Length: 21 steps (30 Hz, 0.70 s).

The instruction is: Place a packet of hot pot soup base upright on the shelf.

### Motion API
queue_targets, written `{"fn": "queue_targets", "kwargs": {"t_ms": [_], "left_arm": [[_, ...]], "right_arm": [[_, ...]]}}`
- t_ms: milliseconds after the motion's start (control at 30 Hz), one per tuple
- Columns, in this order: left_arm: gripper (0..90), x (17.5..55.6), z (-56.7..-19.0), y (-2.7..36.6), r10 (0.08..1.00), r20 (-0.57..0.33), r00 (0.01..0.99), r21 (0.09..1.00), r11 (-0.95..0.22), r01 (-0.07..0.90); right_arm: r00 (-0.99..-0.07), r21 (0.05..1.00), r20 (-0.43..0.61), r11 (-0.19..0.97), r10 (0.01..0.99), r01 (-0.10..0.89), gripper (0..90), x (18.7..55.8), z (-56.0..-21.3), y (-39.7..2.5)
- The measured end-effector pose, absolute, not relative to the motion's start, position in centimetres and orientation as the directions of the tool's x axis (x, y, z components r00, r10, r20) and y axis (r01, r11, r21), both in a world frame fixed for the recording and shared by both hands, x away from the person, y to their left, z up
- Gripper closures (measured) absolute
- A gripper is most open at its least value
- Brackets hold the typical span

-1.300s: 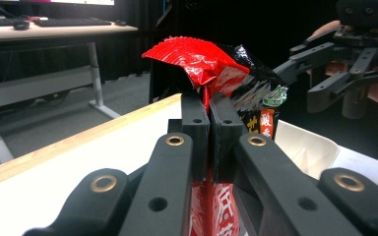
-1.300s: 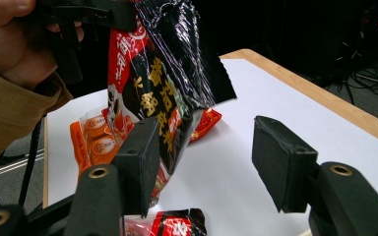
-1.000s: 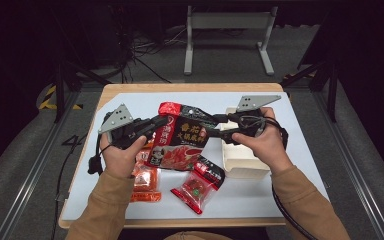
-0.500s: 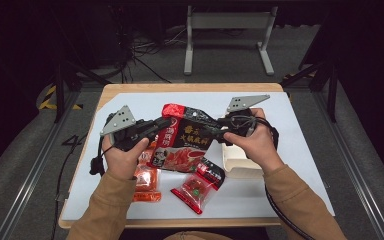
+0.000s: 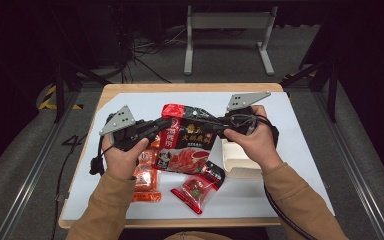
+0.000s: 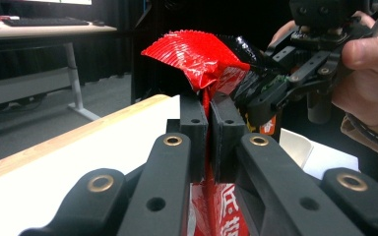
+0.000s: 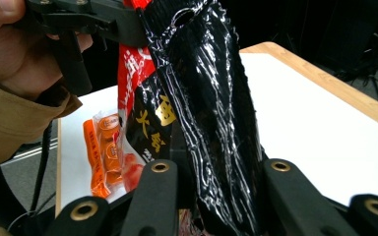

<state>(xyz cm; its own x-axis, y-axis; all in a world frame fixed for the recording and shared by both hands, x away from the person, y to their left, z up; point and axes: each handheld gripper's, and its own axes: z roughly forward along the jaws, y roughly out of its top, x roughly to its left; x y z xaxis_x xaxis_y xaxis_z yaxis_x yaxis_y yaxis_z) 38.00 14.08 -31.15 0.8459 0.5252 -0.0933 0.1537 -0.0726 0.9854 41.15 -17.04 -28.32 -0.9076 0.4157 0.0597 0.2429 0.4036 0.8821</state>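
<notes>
The large pouch (image 5: pixel 185 142) hides part of the orange packet (image 5: pixel 145 175) and white box (image 5: pixel 237 160).

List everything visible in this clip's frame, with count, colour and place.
Large sauce pouch: 1, red and black, held up over the table's middle by both claws.
Small packet: 1, red and black, near front edge.
Orange packet: 1, orange, under the left hand.
Box: 1, cream, under the right hand.
Table: 1, white top with wooden edge.
Metal frame: 1, grey, on the floor beyond the table.
Left claw: shut on the pouch's red edge.
Right claw: shut on its black edge.
</notes>
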Motion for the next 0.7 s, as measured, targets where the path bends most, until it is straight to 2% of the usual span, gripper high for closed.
{"fn": "queue_targets", "kwargs": {"t_ms": [300,533,700], "left_arm": [[81.7,38.0,-31.1,14.3,0.517,-0.102,0.850,0.985,-0.070,0.161],[70.0,37.9,-30.8,15.3,0.527,-0.124,0.841,0.982,-0.055,0.179],[66.3,38.2,-31.1,16.0,0.561,-0.120,0.819,0.975,-0.088,0.203]], "right_arm": [[-0.909,0.883,0.037,0.413,0.415,0.225,78.7,41.1,-27.0,-17.1],[-0.903,0.877,0.015,0.428,0.429,0.218,78.9,41.2,-26.1,-17.6],[-0.895,0.880,0.000,0.424,0.445,0.211,78.9,41.5,-25.1,-18.6]]}}
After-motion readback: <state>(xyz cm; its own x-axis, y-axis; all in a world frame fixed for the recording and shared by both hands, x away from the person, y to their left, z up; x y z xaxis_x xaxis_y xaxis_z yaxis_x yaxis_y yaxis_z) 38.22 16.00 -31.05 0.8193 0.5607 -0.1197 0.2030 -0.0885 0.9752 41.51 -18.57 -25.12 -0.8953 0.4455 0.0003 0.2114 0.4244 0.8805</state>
